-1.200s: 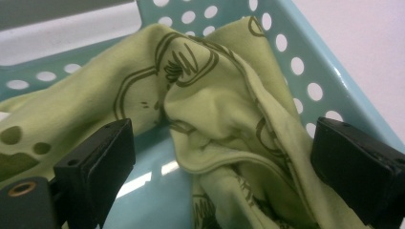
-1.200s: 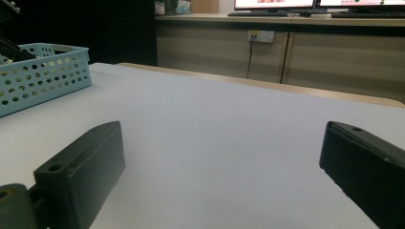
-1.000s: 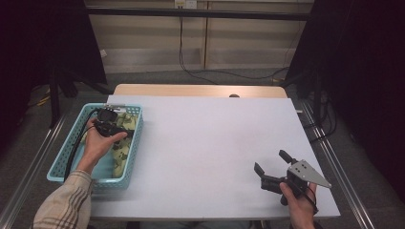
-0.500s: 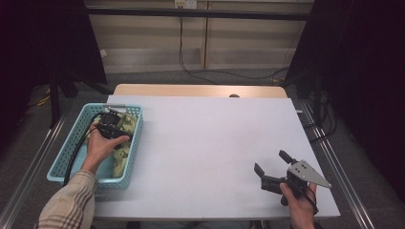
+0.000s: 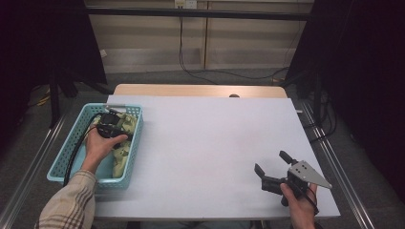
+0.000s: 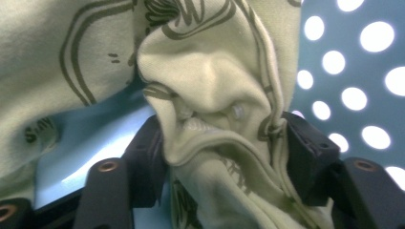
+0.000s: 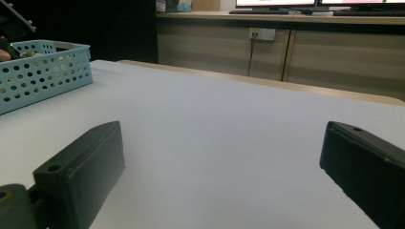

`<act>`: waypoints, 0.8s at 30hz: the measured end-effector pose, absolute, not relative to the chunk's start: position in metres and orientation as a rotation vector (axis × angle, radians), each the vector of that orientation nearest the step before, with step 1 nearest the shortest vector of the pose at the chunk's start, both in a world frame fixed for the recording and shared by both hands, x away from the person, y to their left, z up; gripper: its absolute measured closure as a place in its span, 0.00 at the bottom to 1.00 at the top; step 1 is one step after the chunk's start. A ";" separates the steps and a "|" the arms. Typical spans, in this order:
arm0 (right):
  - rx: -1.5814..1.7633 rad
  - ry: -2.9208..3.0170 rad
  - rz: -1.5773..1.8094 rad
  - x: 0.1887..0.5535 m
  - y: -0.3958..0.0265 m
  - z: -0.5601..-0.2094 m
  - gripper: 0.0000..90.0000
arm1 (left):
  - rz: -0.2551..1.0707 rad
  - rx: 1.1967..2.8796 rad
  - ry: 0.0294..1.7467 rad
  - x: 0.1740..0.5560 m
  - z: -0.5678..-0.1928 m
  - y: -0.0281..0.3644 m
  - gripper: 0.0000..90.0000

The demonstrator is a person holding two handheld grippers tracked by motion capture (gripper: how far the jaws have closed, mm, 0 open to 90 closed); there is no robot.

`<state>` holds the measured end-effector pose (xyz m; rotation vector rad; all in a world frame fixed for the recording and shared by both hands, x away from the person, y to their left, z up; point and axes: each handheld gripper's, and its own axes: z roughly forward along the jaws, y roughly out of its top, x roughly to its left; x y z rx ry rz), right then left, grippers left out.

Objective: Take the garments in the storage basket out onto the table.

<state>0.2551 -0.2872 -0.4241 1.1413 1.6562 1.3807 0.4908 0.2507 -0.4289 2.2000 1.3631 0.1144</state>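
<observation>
The white worktop spreads wide and bare between the two hands, with the right hand-held gripper resting near its near right corner and the left hand-held gripper well apart from it at the far left edge. Under the left hand-held gripper sits a light blue perforated basket, its dotted wall rising just beyond the jaws in the left gripper view. Inside the basket, directly below and around the left hand-held gripper, lies a pale green printed cloth. A bunched fold of that cloth stands between the two black jaws, which have just been closing and now press on it from both sides, pinching it. The right hand-held gripper has its jaws spread wide, with bare worktop between them; from it the basket shows far off to its left.
</observation>
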 end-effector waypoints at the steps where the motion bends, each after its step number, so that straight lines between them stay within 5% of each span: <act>1: 1.142 1.657 1.383 0.255 -0.287 -0.424 0.01 | 0.107 2.208 1.350 0.490 -0.428 0.251 0.50; 7: 1.144 1.655 1.383 0.255 -0.287 -0.424 0.01 | 0.056 2.168 1.375 0.489 -0.426 0.250 0.66; 18: 1.145 1.663 1.382 0.255 -0.287 -0.424 0.01 | 0.149 2.221 1.396 0.488 -0.420 0.258 0.73; 22: 1.150 1.664 1.376 0.255 -0.287 -0.424 0.01 | 0.196 2.231 1.411 0.487 -0.418 0.253 0.65; 24: 1.147 1.664 1.376 0.255 -0.287 -0.424 0.01 | 0.224 2.240 1.428 0.486 -0.416 0.251 0.46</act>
